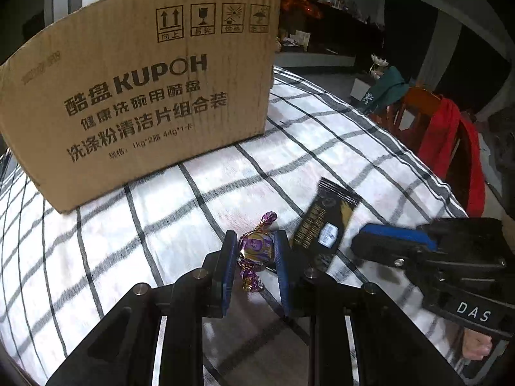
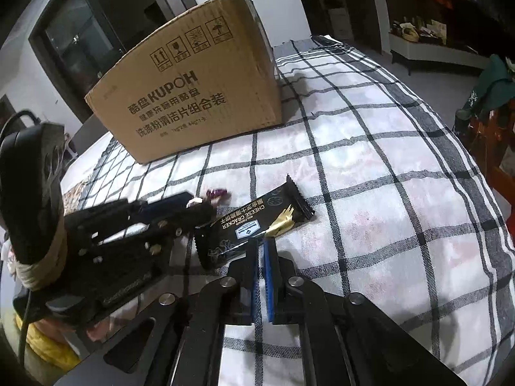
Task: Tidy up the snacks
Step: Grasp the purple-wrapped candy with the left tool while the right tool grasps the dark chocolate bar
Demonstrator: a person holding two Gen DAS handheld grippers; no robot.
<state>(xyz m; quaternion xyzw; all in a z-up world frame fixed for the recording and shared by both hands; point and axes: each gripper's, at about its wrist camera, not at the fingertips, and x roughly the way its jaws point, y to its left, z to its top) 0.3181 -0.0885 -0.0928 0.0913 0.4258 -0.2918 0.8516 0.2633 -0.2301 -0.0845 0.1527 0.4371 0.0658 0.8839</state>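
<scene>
Left gripper (image 1: 254, 251) clamps the purple candy (image 1: 256, 247); right gripper (image 2: 261, 251) nearly closed, empty, beside the cracker packet (image 2: 254, 222). Cardboard box (image 1: 138, 87) contents unseen.

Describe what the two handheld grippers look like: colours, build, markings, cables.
Both are black, angular frames with silver bolts and flat fingers lined with ridged blue pads. The right gripper carries white "DAS" lettering on its body. The left gripper has a dark handle bound with tan tape or cord and a black cable running off it.

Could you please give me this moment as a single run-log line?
left gripper: shut on purple candy | right gripper: shut, empty, beside cracker packet | box: behind, on checked cloth
</scene>
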